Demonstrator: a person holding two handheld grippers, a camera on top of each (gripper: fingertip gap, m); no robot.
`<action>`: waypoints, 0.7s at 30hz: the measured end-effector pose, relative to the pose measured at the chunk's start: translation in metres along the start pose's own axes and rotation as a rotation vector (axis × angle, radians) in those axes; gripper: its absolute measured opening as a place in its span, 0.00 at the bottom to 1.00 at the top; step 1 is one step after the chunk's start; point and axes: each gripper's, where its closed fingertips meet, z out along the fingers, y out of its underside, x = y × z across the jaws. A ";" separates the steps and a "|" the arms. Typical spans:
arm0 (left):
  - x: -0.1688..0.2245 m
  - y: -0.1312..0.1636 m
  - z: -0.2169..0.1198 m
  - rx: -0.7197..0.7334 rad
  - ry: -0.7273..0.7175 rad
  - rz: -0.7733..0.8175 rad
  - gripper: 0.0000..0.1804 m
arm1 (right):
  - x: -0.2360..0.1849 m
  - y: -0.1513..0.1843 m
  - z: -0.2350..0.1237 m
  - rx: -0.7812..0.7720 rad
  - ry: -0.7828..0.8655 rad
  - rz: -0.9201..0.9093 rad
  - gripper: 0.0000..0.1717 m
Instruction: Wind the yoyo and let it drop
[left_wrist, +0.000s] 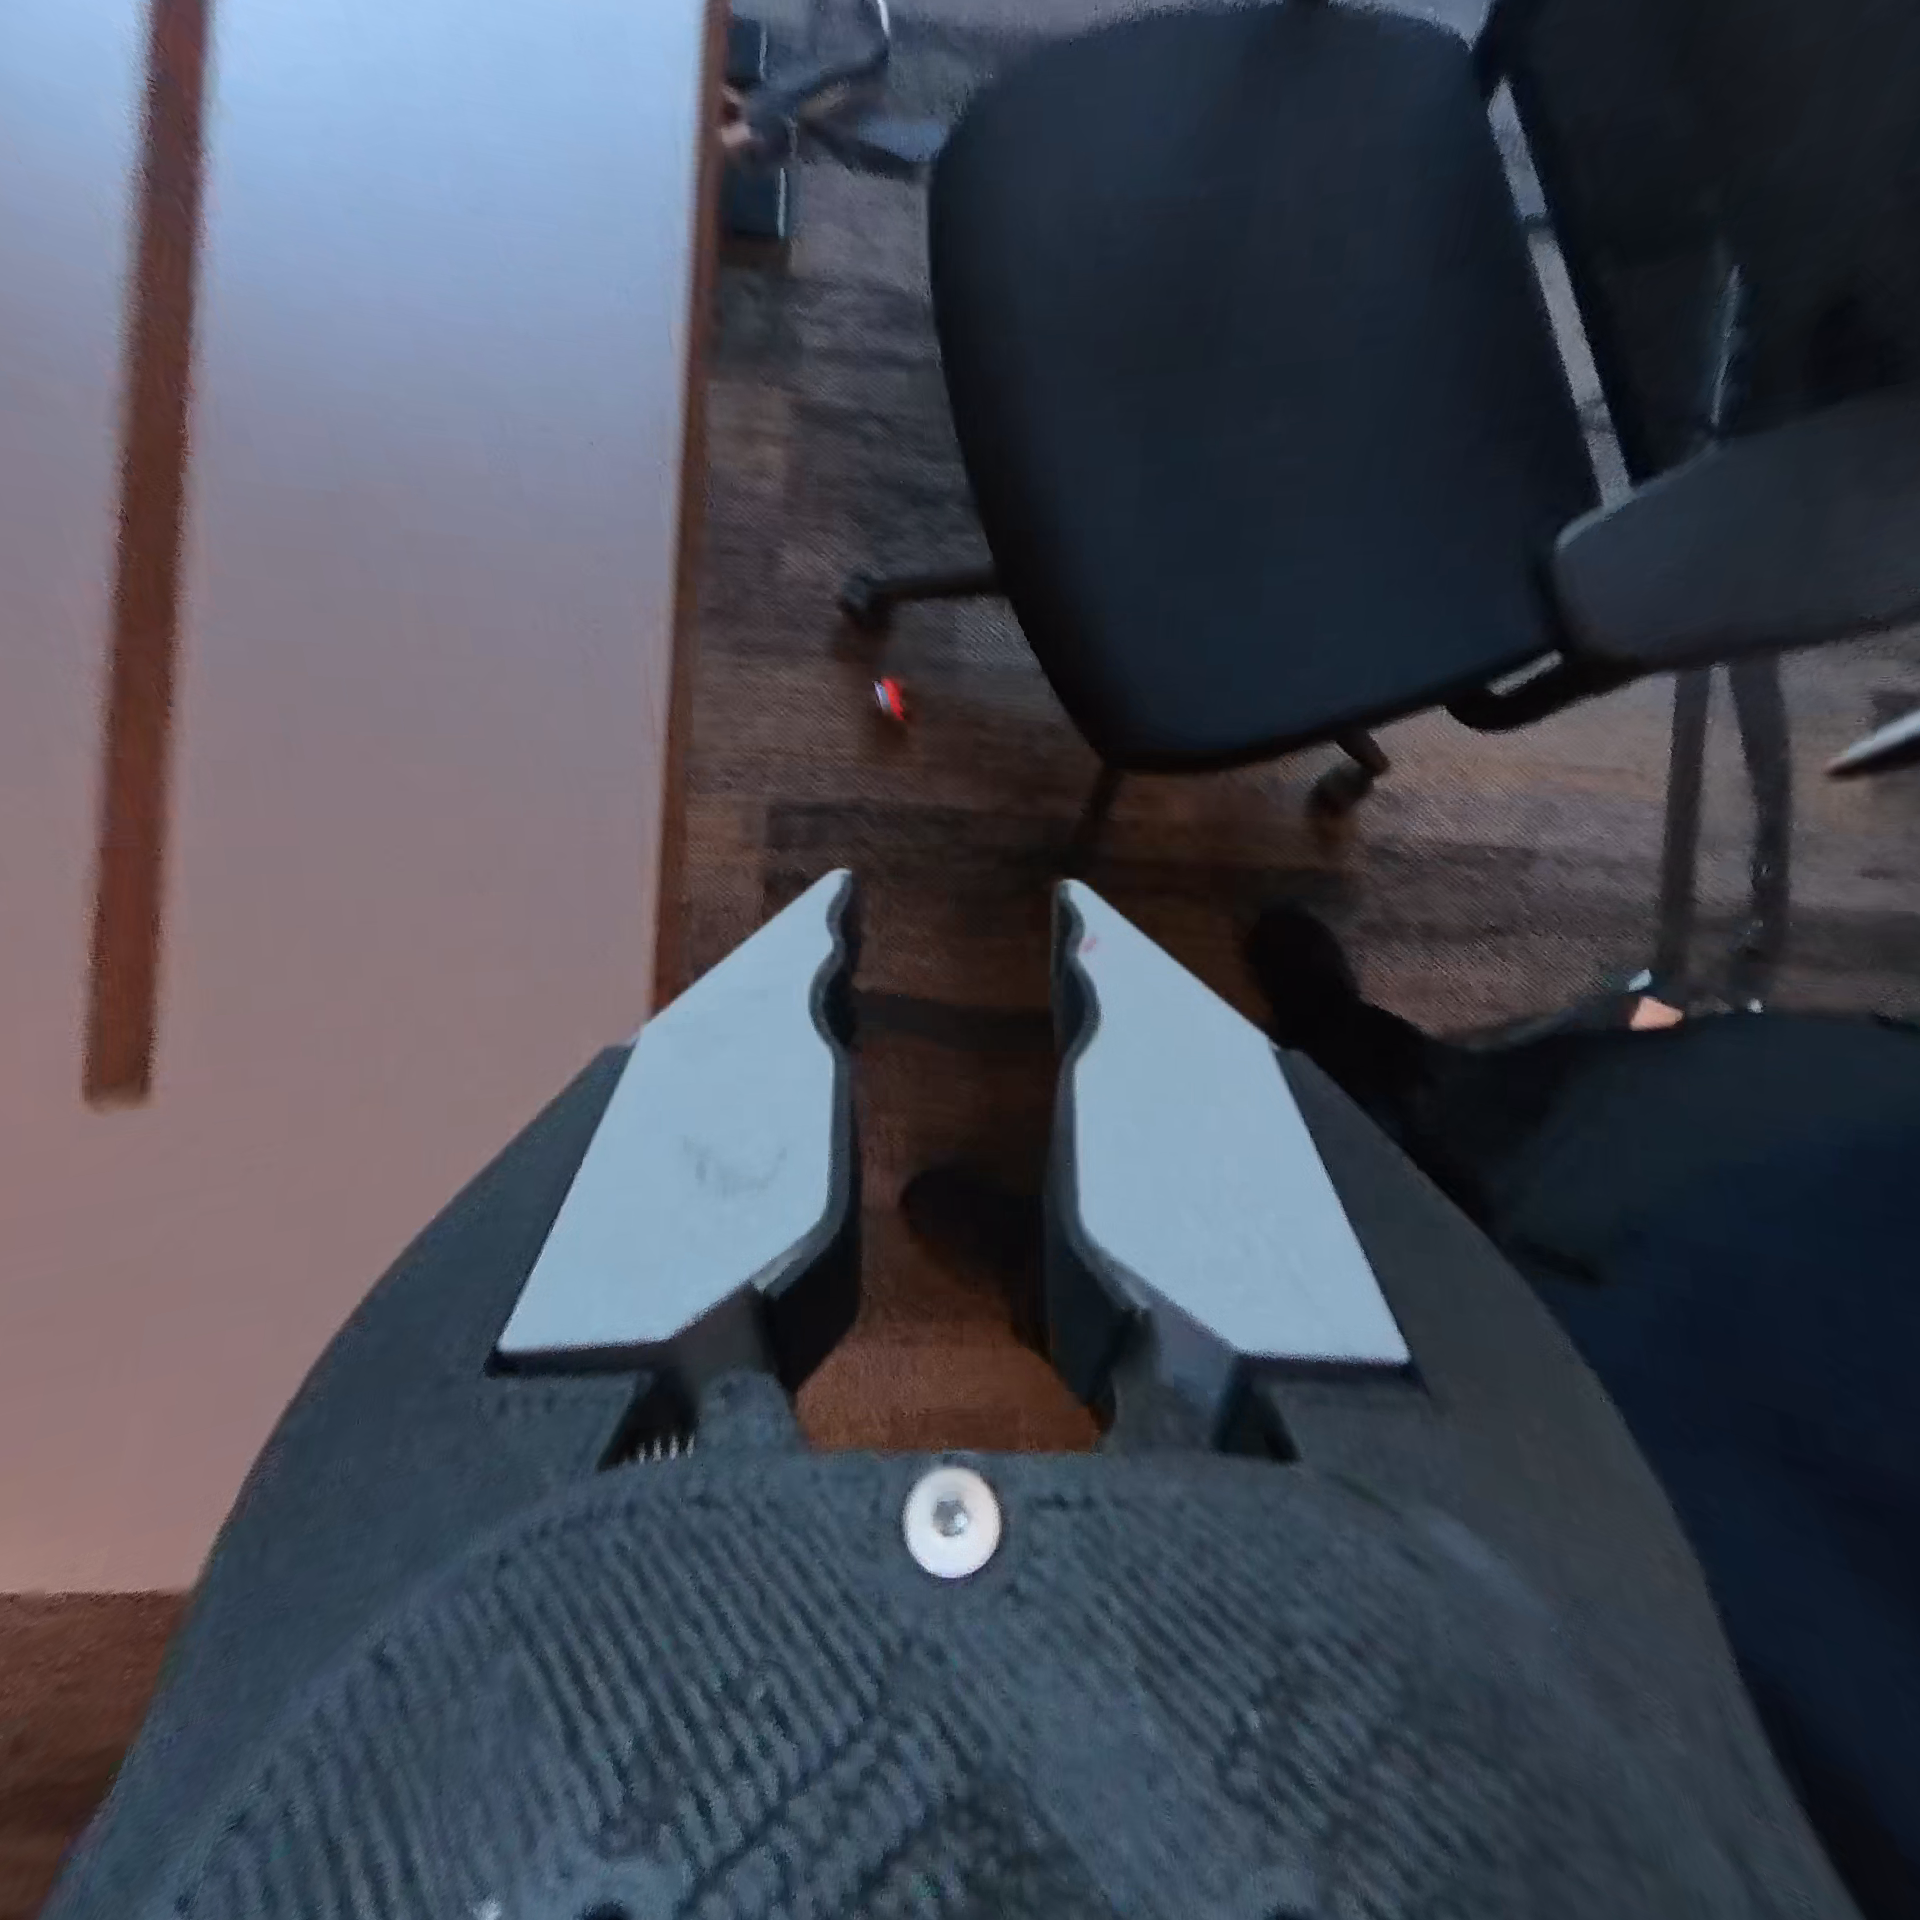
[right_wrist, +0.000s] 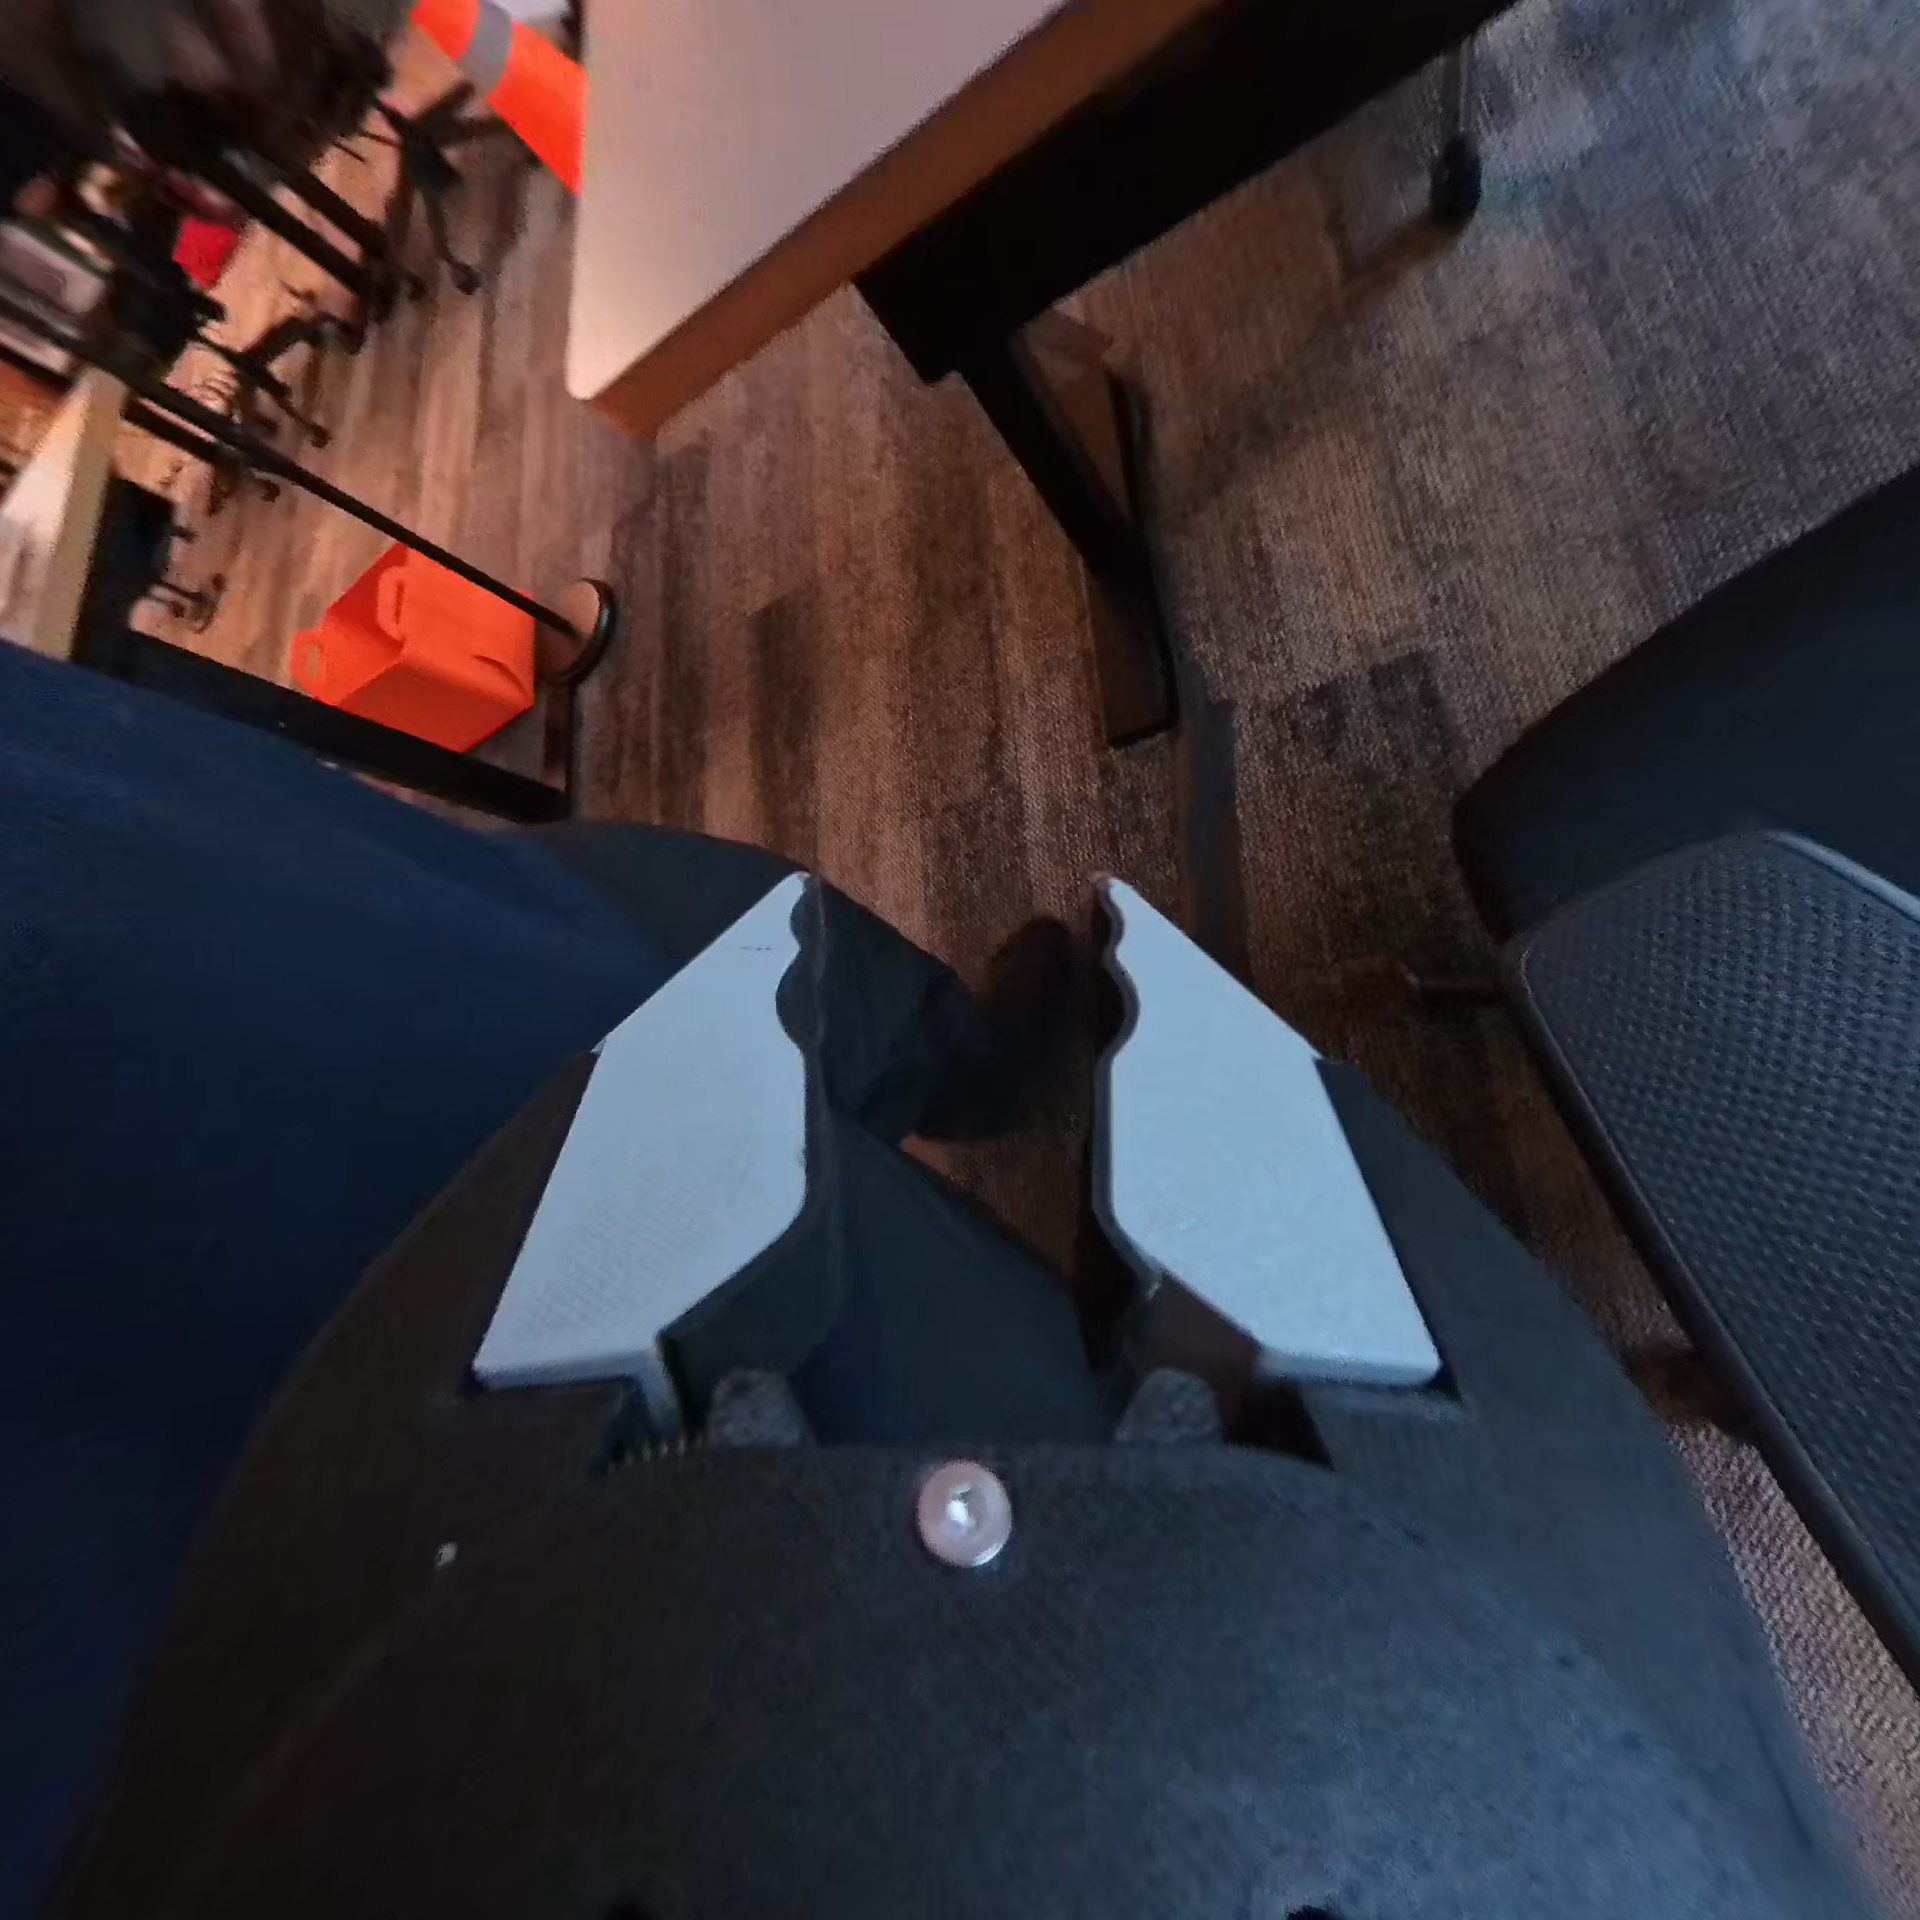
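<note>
Left wrist view: the left hand-held gripper (left_wrist: 954, 894) stood parted, holding nothing; the red yoyo (left_wrist: 889, 697) appeared small far below, near the carpet (left_wrist: 831, 436) beside a black chair (left_wrist: 1247, 364). It might strike the chair base if it swung. The white counter (left_wrist: 416, 520) lay alongside.

Right wrist view: the right hand-held gripper (right_wrist: 956, 894) stood apart, empty, above carpet; an orange box (right_wrist: 416, 655) sat well away.

Red yoyo (left_wrist: 889, 698) beyond bare tongs (left_wrist: 954, 894)

A strip of bare carpet (left_wrist: 831, 520) lies open between the white table (left_wrist: 416, 520) and the black chair (left_wrist: 1247, 364), which block each side.
</note>
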 end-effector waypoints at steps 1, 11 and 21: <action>-0.012 -0.008 0.000 0.025 0.000 -0.002 0.21 | 0.004 0.001 0.011 -0.015 0.017 0.016 0.29; -0.099 -0.043 0.041 0.371 0.222 0.158 0.38 | 0.022 0.000 0.130 -0.150 0.321 0.253 0.31; -0.157 -0.081 0.145 0.412 0.189 0.188 0.51 | 0.108 0.016 0.287 -0.334 0.368 0.464 0.47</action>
